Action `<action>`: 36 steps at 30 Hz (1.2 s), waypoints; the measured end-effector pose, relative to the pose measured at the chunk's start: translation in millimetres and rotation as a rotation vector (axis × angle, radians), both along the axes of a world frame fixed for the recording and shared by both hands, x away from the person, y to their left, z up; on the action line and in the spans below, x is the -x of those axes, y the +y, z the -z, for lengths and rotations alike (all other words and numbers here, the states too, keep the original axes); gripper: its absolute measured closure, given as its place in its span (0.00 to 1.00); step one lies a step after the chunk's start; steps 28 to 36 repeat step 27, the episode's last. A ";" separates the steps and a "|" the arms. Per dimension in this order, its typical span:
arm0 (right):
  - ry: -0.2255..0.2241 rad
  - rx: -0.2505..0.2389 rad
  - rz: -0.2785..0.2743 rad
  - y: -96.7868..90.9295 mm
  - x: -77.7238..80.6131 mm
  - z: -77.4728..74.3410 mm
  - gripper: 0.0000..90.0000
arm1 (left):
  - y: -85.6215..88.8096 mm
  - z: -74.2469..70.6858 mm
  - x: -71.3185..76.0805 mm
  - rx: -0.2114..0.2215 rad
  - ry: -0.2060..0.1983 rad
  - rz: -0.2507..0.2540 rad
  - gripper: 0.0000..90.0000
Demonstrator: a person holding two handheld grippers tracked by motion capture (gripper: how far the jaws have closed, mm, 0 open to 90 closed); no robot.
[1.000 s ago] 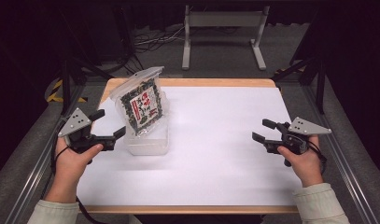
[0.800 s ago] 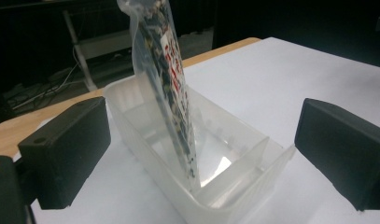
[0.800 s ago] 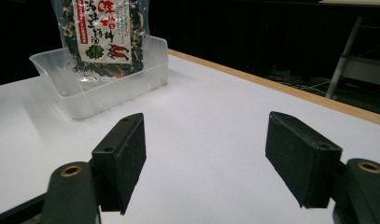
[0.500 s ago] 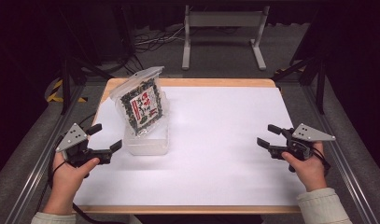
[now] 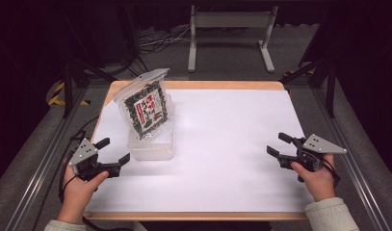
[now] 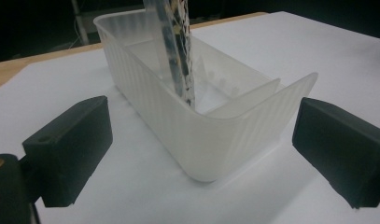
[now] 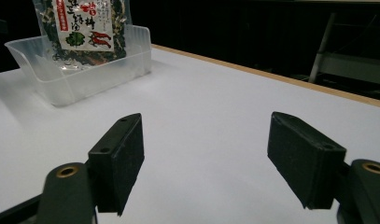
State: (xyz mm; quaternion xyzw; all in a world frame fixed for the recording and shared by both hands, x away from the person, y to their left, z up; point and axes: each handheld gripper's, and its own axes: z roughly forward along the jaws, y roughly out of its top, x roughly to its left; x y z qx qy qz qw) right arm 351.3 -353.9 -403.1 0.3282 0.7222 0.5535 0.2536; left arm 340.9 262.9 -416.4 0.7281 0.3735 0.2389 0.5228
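Just beyond left tool [image 6: 201, 154], bin [image 6: 187, 130] (apart)

A white-topped table [image 5: 232, 144] with a pale wooden edge is seen from above, brightly lit against a room kept almost wholly dark. Grey carpeted floor [image 5: 222, 62] is visible beyond the far edge, where a light metal stand [image 5: 230, 21] (two legs joined by a crossbar) is set. Loose cables [image 5: 157, 43] are strewn on the floor at far left. Metal rails [image 5: 39, 178] are run along both sides of the table.
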 end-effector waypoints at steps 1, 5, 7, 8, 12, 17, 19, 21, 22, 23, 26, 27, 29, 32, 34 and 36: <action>-0.004 0.001 0.008 -0.3 0.6 1.3 0.31 | -0.7 3.4 0.4 0.005 -0.009 -0.010 0.07; -0.012 -0.003 0.033 -0.7 3.3 9.3 0.31 | -3.8 13.9 3.4 0.005 -0.026 -0.038 0.07; -0.013 0.004 0.043 -1.2 4.3 14.6 0.31 | -5.5 16.8 3.2 -0.014 -0.027 -0.043 0.07; -0.013 0.003 0.046 -1.3 4.4 16.5 0.31 | -6.8 19.3 2.0 -0.024 -0.019 -0.041 0.07; 0.010 -0.034 0.055 -2.9 2.0 25.1 0.30 | -9.5 29.1 -0.9 -0.045 0.018 -0.025 0.10; 0.010 -0.027 0.060 -3.5 2.2 26.5 0.30 | -7.4 29.3 -1.2 -0.021 0.021 -0.029 0.11; 0.009 -0.028 0.061 -3.5 2.5 26.0 0.30 | -7.1 29.1 -1.2 -0.020 0.020 -0.029 0.11; 0.008 -0.027 0.061 -3.4 2.7 25.8 0.30 | -6.9 29.0 -1.2 -0.018 0.020 -0.030 0.11; 0.007 -0.026 0.060 -3.4 2.7 25.6 0.30 | -6.6 28.9 -1.1 -0.018 0.022 -0.030 0.11; 0.006 -0.025 0.060 -3.4 2.8 25.5 0.31 | -6.3 28.7 -0.9 -0.017 0.022 -0.030 0.11; 0.003 -0.023 0.060 -3.0 2.9 24.9 0.31 | -5.5 27.8 -0.1 -0.009 0.019 -0.032 0.11; 0.004 -0.023 0.060 -2.8 2.8 24.7 0.31 | -5.5 27.8 -0.1 -0.009 0.019 -0.032 0.11; 0.004 -0.023 0.060 -2.8 2.8 24.7 0.31 | -5.5 27.8 -0.1 -0.009 0.019 -0.032 0.11; 0.004 -0.023 0.060 -2.8 2.8 24.7 0.31 | -5.5 27.8 -0.1 -0.009 0.019 -0.032 0.11; 0.004 -0.023 0.060 -2.8 2.8 24.7 0.31 | -5.5 27.8 -0.1 -0.009 0.019 -0.032 0.11; 0.004 -0.023 0.060 -2.8 2.8 24.7 0.31 | -5.5 27.8 -0.1 -0.009 0.019 -0.032 0.11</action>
